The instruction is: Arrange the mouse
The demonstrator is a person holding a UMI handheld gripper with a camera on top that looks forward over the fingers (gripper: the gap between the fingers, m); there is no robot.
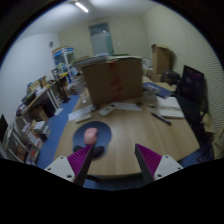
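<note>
A pink mouse point(88, 134) lies on a dark mouse pad point(96, 147) on the wooden table point(135, 130), just ahead of my left finger and to the left of the gap. My gripper point(114, 163) is open and empty, low over the near part of the table. Its magenta pads show on the left finger point(81, 160) and the right finger point(149, 158), with bare table between them. The near edge of the mouse pad is hidden behind the left finger.
A large cardboard box point(112, 78) stands at the back of the table with white papers point(125, 105) in front of it. A dark pen point(160, 118) lies to the right. Black equipment point(190, 88) stands at the far right, cluttered shelves point(38, 102) at the left.
</note>
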